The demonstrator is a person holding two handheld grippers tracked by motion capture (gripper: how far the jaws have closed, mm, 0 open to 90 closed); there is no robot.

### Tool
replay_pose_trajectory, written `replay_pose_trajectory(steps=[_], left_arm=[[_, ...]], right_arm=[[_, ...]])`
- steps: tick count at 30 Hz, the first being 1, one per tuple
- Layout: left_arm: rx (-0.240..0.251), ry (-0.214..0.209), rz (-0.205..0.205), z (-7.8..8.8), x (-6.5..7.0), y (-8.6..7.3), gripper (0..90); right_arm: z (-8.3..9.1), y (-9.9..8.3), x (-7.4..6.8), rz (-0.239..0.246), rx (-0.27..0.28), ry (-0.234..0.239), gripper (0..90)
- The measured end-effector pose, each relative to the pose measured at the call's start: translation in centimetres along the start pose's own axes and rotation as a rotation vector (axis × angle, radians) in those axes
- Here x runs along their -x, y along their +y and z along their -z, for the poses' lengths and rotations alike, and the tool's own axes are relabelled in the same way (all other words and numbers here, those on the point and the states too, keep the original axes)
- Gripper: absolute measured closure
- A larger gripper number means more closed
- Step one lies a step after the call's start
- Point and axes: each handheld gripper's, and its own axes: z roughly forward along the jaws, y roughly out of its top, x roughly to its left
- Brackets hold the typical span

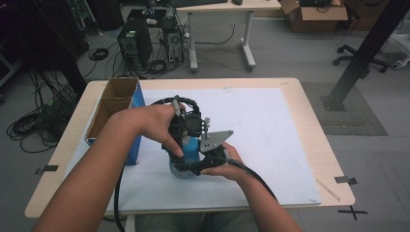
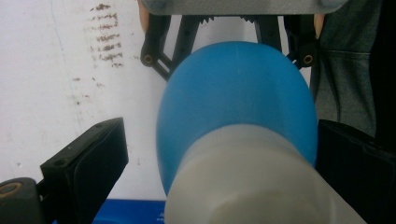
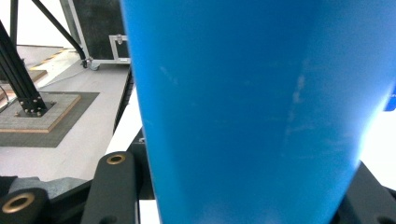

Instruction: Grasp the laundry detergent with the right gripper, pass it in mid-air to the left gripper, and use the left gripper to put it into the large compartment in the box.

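From the high view I see both grippers meeting over a blue bottle near the front middle of the counter, on its white sheet. My left gripper comes down at its top, my right gripper at its side. An open cardboard box with a blue side stands at the left edge; what I see of its inside looks empty.

In the left gripper view the jaws stand wide on either side of the bottle's pale cap, not pressing it.

In the right gripper view the jaws are clamped on the blue body.

I judge it hard, smooth plastic, light, likely slippery; the body suits holding, the cap suits twisting.
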Motion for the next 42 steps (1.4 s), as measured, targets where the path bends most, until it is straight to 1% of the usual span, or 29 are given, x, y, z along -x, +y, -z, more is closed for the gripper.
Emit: replay_pose_trajectory(steps=[3,5,7,11,18,20,21,23,29,31,37,42], left_arm=[[-0.001,0.006,0.006,-0.05,0.04,-0.05,4.3],[-0.004,0.007,0.004,-0.06,0.06,-0.03,4.3],[-0.008,0.007,0.002,-0.07,0.07,-0.01,4.3],[-0.012,0.009,0.003,-0.14,0.08,0.04,4.7],[-0.013,0.010,-0.005,-0.13,0.09,0.09,9.4],[-0.015,0.006,-0.008,-0.18,0.13,0.10,13.5],[-0.012,0.008,-0.011,-0.19,0.14,0.11,13.3],[-0.015,0.001,-0.015,-0.17,0.18,0.13,16.0],[-0.018,-0.001,-0.021,-0.17,0.27,0.21,18.7],[-0.016,-0.007,-0.025,-0.18,0.32,0.21,23.6],[-0.018,-0.008,-0.029,-0.14,0.39,0.22,25.3],[-0.015,-0.007,-0.024,-0.10,0.39,0.21,26.9]], right_arm=[[-0.17,0.11,0.02,-0.003,0.003,-0.002,45.3],[-0.29,0.15,0.03,0.004,0.003,-0.003,45.3],[-0.37,0.18,-0.05,-0.003,0.000,0.000,45.3],[-0.42,0.24,-0.04,-0.001,0.003,0.000,45.3],[-0.22,0.35,-0.01,-0.005,0.009,-0.008,45.3],[-0.18,0.37,0.00,-0.004,0.008,-0.009,45.3],[-0.17,0.37,0.00,-0.004,0.010,-0.009,45.3],[-0.15,0.40,-0.02,-0.007,0.010,-0.008,45.3],[-0.14,0.41,-0.01,-0.007,0.012,-0.010,45.3],[-0.13,0.44,-0.02,-0.008,0.013,-0.013,45.3],[-0.05,0.46,-0.01,-0.009,0.012,-0.016,45.3],[-0.03,0.49,0.02,-0.006,0.016,-0.022,45.3]])
